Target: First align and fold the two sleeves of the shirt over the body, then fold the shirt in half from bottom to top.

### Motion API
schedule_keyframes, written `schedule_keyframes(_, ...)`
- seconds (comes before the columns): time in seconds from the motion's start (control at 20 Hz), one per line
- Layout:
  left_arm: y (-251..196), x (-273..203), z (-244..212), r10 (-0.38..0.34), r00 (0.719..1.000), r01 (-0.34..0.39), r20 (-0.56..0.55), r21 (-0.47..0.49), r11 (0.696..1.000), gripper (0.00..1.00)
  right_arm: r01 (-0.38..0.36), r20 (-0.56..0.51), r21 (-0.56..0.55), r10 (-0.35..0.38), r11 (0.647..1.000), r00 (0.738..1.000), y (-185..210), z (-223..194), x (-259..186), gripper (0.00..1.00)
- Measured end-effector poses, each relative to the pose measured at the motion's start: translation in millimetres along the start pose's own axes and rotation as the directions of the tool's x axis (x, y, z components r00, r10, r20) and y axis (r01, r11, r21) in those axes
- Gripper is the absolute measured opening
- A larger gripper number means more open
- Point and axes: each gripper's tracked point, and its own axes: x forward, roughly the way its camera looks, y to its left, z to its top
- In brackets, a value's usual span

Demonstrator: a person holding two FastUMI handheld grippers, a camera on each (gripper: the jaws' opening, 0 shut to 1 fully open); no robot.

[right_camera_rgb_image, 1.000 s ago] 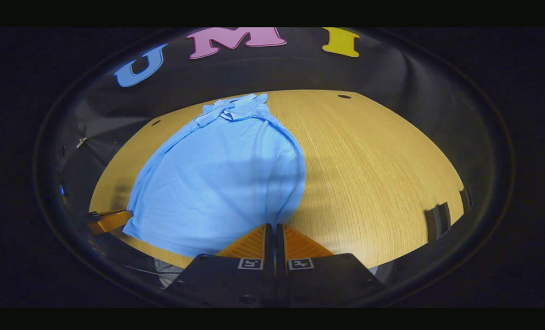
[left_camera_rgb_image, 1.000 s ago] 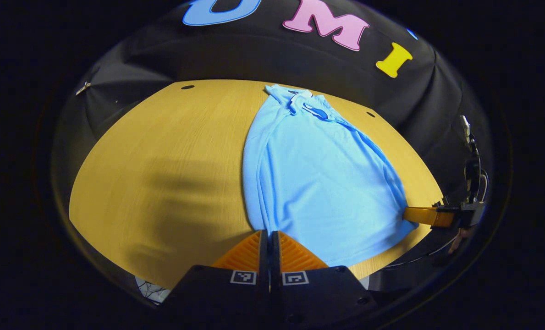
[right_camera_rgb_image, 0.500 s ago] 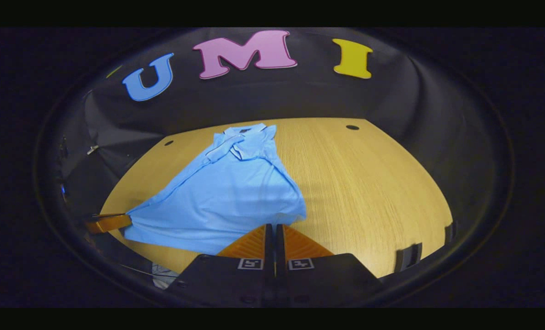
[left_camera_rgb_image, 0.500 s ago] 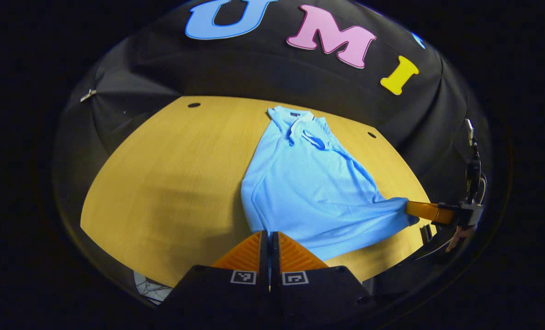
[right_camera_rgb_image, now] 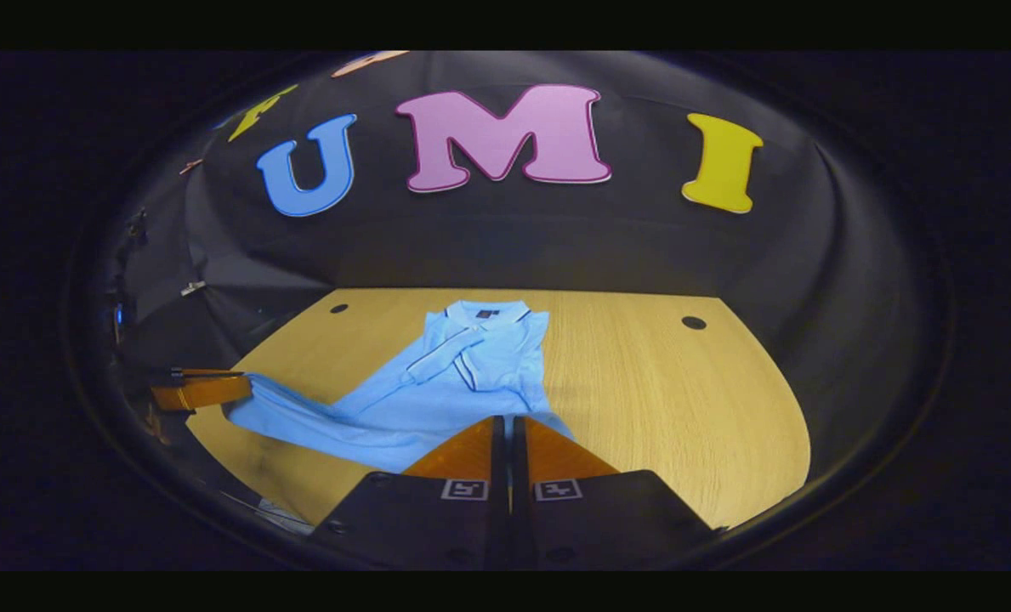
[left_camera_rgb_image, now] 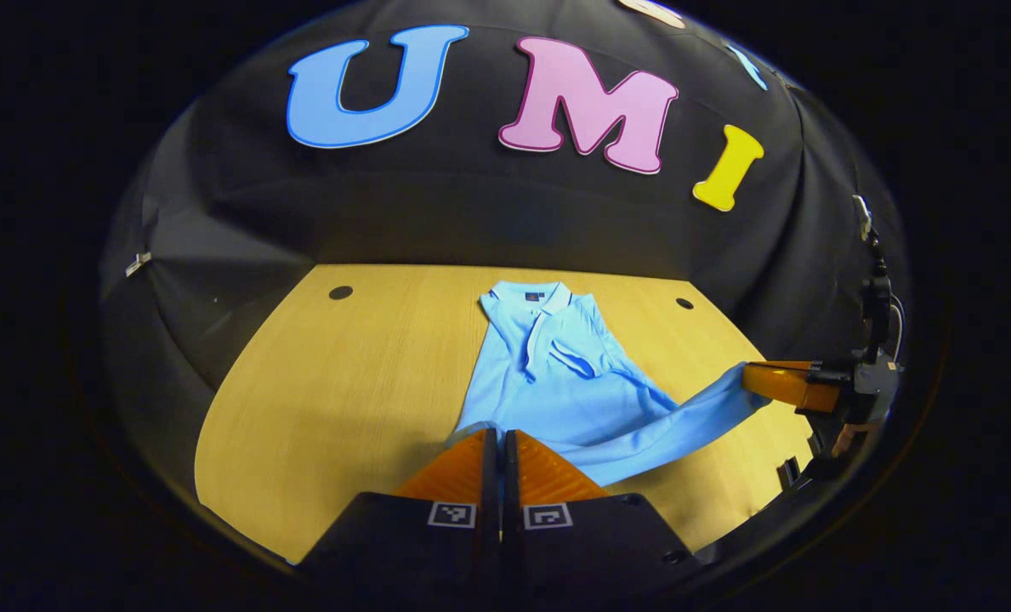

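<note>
Right at the bottom of the left gripper view, the left gripper (left_camera_rgb_image: 500,442) has its two fingers pressed together on the hem corner of the light blue shirt (left_camera_rgb_image: 556,382), with cloth bunched just beside the fingertips. Similarly, in the right gripper view the right gripper (right_camera_rgb_image: 509,429) is pinched together on the opposite hem corner, the fabric running straight up to its tips. Each gripper also appears in the other's picture: the right one sits at the right edge of the left gripper view with cloth pulled taut toward it, and the left one sits at the left edge of the right gripper view, clamped on its stretched corner. Between the two corners the lower edge of the shirt hangs lifted off the wooden table (left_camera_rgb_image: 343,382) in a shallow sag. Its upper part lies flat on the table toward the far edge, collar (right_camera_rgb_image: 486,313) pointing at the black booth wall (left_camera_rgb_image: 488,221), with the sleeves folded over the body. Two small dark holes mark the table near its far corners.
</note>
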Motion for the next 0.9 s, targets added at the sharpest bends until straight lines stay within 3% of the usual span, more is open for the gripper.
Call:
schedule_keyframes(0.3, 12.4, 48.9, 65.0, 0.022, 0.999, -0.024, 0.048, 0.021, 0.999, 0.06, -0.033, 0.064, -0.041, 0.035, 0.999, 0.997, -12.9, 71.4, 55.5, 0.05)
schedule_keyframes(0.35, 14.9, 60.1, 77.2, 0.024, 0.998, -0.026, 0.058, 0.023, 0.999, 0.06, -0.034, 0.073, -0.048, 0.038, 0.998, 0.997, -16.8, 81.4, 66.4, 0.00)
schedule_keyframes(0.45, 21.7, 82.8, 100.9, 0.036, 0.996, -0.038, 0.075, 0.022, 0.999, 0.06, -0.035, 0.095, -0.062, 0.040, 0.997, 0.995, -23.5, 100.4, 90.4, 0.00)
schedule_keyframes(0.5, 25.1, 97.0, 112.5, 0.042, 0.996, -0.043, 0.083, 0.020, 0.999, 0.06, -0.037, 0.102, -0.070, 0.044, 0.997, 0.994, -28.7, 108.6, 101.8, 0.05)
schedule_keyframes(0.6, 31.9, 123.2, 132.3, 0.050, 0.995, -0.051, 0.090, 0.011, 0.999, 0.06, -0.042, 0.113, -0.072, 0.050, 0.997, 0.992, -29.0, 123.3, 128.9, 0.00)
schedule_keyframes(0.7, 40.5, 151.4, 147.8, 0.064, 0.993, -0.065, 0.098, 0.010, 0.998, 0.06, -0.047, 0.118, -0.065, 0.054, 0.997, 0.992, -31.4, 135.3, 157.9, 0.05)
schedule_keyframes(0.9, 52.8, 210.0, 171.3, 0.065, 0.993, -0.066, 0.102, 0.008, 0.998, 0.06, -0.014, 0.152, -0.056, 0.023, 0.998, 0.988, -50.1, 161.9, 215.0, 0.05)
